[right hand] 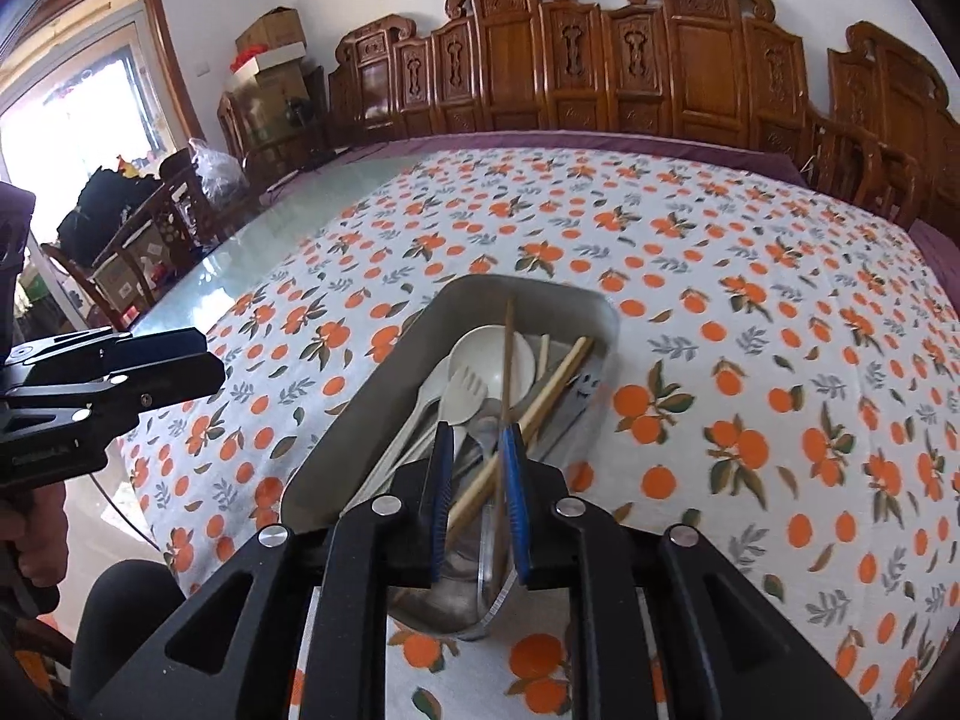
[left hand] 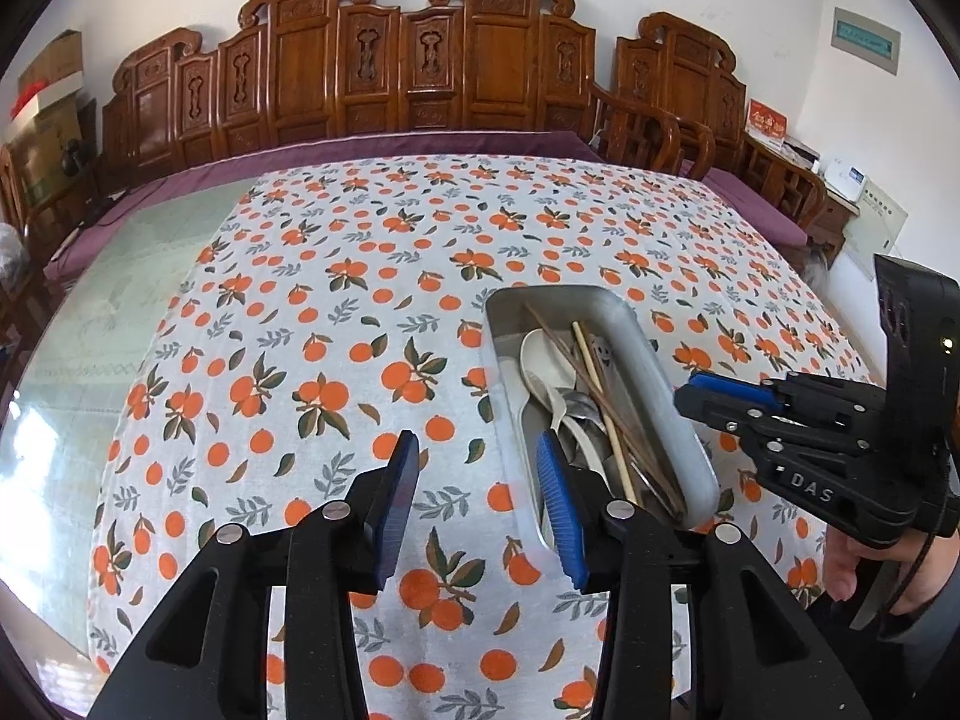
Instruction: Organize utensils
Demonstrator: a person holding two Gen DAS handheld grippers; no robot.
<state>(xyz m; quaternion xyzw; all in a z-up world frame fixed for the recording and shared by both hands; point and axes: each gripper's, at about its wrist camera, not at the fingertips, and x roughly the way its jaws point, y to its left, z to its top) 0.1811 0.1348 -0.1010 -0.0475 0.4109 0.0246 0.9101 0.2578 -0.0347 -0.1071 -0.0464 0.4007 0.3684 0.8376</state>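
Observation:
A metal tray [left hand: 660,384] [right hand: 360,420] lies on the orange-print cloth and holds several utensils: white spoons [left hand: 540,354] [right hand: 486,354], a white fork [right hand: 465,390], pale and dark chopsticks [left hand: 591,372] [right hand: 558,378] and metal cutlery. My left gripper [left hand: 478,450] [right hand: 213,357] is open with nothing between its fingers, hovering over the tray's left wall and the cloth. My right gripper [right hand: 477,438] [left hand: 696,399] hangs over the tray's near end, its jaws a narrow gap apart. Chopsticks show through that gap, lying in the tray, and the pads do not press on them.
The orange-print tablecloth [left hand: 312,360] covers most of a glass-topped table [left hand: 120,312]. Carved wooden chairs [left hand: 420,60] line the far side, with more chairs and boxes [right hand: 264,60] to the left. A hand [left hand: 840,570] holds the right gripper.

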